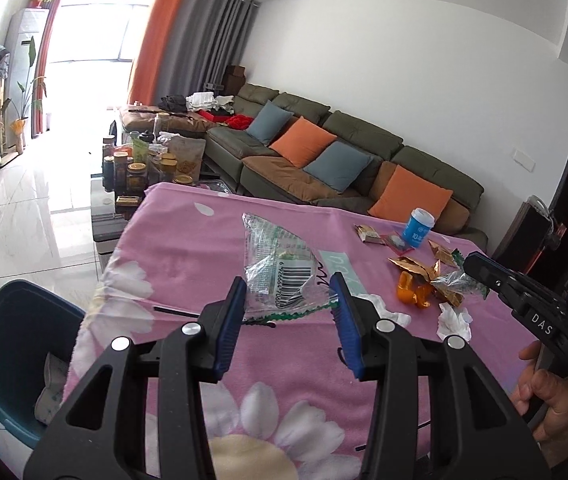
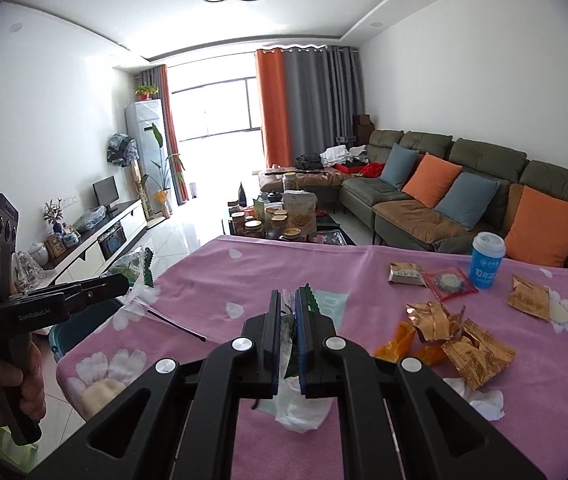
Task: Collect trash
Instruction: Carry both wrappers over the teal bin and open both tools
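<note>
My left gripper (image 1: 287, 282) is shut on a clear plastic wrapper (image 1: 272, 264) with green print and a barcode. The wrapper hangs above the pink flowered tablecloth (image 1: 188, 240). In the right wrist view that same gripper (image 2: 124, 280) is at the left with the wrapper (image 2: 140, 268) sticking out past its tips. My right gripper (image 2: 288, 298) is shut on a crumpled clear wrapper with a green zigzag edge (image 2: 309, 300), and white tissue (image 2: 299, 404) hangs under it. A teal bin (image 1: 16, 320) stands on the floor left of the table.
On the table lie gold foil wrappers (image 2: 471, 348), orange peel (image 2: 399, 340), white tissues (image 1: 453, 320), a blue paper cup (image 2: 487, 260), a red packet (image 2: 449, 282), a brown packet (image 2: 405, 272) and a thin black stick (image 1: 176, 313). A sofa and a crowded coffee table stand beyond.
</note>
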{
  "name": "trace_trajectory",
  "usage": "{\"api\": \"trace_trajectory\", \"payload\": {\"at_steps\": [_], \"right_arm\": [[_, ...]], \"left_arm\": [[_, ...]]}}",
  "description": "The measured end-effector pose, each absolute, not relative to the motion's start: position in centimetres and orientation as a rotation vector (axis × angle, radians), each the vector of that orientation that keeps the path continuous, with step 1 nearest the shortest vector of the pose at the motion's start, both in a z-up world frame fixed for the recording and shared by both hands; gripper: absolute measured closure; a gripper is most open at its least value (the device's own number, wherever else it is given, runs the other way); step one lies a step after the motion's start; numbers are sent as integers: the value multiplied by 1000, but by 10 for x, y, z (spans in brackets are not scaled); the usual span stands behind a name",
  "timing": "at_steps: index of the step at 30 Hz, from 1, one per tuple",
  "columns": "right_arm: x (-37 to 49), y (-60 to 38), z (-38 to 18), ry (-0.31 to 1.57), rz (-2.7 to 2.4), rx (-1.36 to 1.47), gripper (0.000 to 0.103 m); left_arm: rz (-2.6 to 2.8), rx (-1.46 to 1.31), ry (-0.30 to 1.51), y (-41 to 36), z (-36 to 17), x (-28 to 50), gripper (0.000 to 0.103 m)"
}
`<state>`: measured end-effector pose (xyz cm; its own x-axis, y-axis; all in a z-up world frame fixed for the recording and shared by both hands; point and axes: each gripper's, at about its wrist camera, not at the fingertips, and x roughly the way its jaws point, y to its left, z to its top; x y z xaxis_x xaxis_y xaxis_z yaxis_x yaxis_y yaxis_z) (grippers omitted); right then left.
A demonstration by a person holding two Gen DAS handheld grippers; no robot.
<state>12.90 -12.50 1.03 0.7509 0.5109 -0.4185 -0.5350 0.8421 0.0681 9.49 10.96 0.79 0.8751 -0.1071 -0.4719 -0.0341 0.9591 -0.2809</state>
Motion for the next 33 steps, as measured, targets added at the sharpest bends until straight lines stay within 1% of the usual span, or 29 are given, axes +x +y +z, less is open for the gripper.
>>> {"api": "trace_trajectory", "payload": {"at_steps": [10, 20, 26, 33], "right_arm": [[121, -33, 25, 394, 779, -145, 98], [118, 77, 23, 432, 1031, -197, 98], [117, 149, 13, 504, 1158, -248, 98], [117, 215, -16, 608, 1216, -349, 98]], "left_arm": [[157, -317, 434, 179, 22, 33, 60], [368, -326, 434, 256, 22, -27, 60], [435, -344, 469, 293, 8, -49, 60], [473, -369, 552, 320, -34, -56, 60]]}}
